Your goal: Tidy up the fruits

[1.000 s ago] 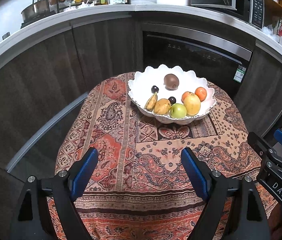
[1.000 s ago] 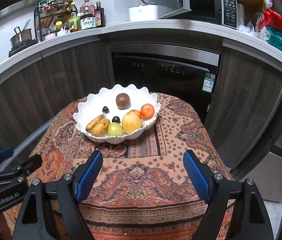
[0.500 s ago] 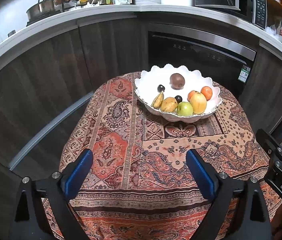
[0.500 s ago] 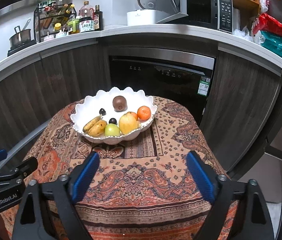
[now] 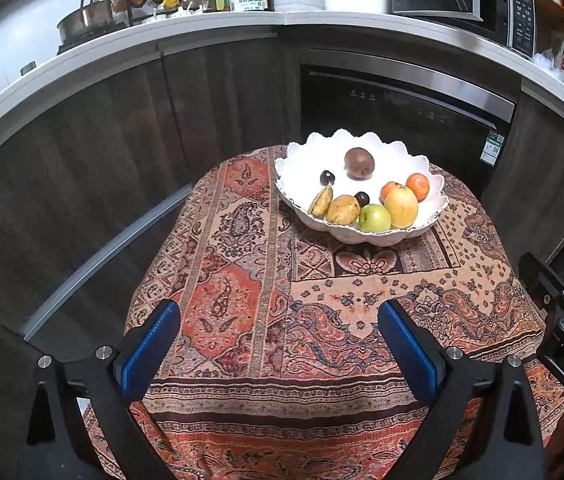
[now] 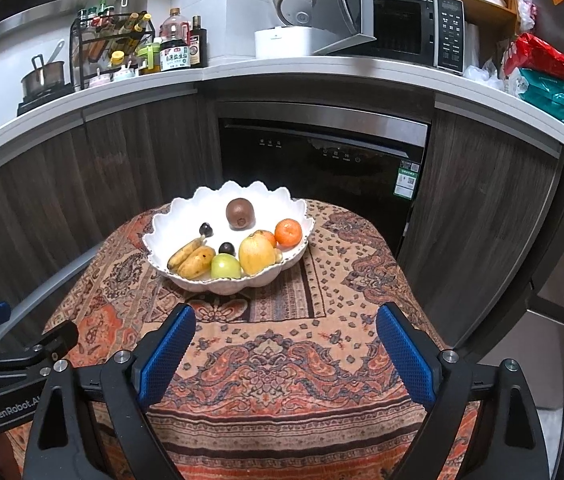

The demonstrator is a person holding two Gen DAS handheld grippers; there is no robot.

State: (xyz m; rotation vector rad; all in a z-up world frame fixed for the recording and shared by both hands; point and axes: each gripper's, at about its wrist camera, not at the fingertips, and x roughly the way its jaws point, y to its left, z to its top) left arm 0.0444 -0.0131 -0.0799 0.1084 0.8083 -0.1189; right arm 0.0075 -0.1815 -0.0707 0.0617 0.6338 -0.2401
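A white scalloped bowl stands at the far side of a small table with a patterned cloth; it also shows in the right wrist view. It holds several fruits: a brown kiwi, a yellow apple, a green apple, a tangerine, bananas and dark plums. My left gripper is open and empty over the near edge of the table. My right gripper is open and empty, also near the front edge.
Dark cabinets and a built-in dishwasher stand behind the table. The counter carries a microwave with its door open, a rice cooker, bottles and a pot. The floor drops away at the table's right.
Both grippers have drawn back and risen from the bowl, so it looks smaller and farther. Both stay open and empty. The fruits have not moved.
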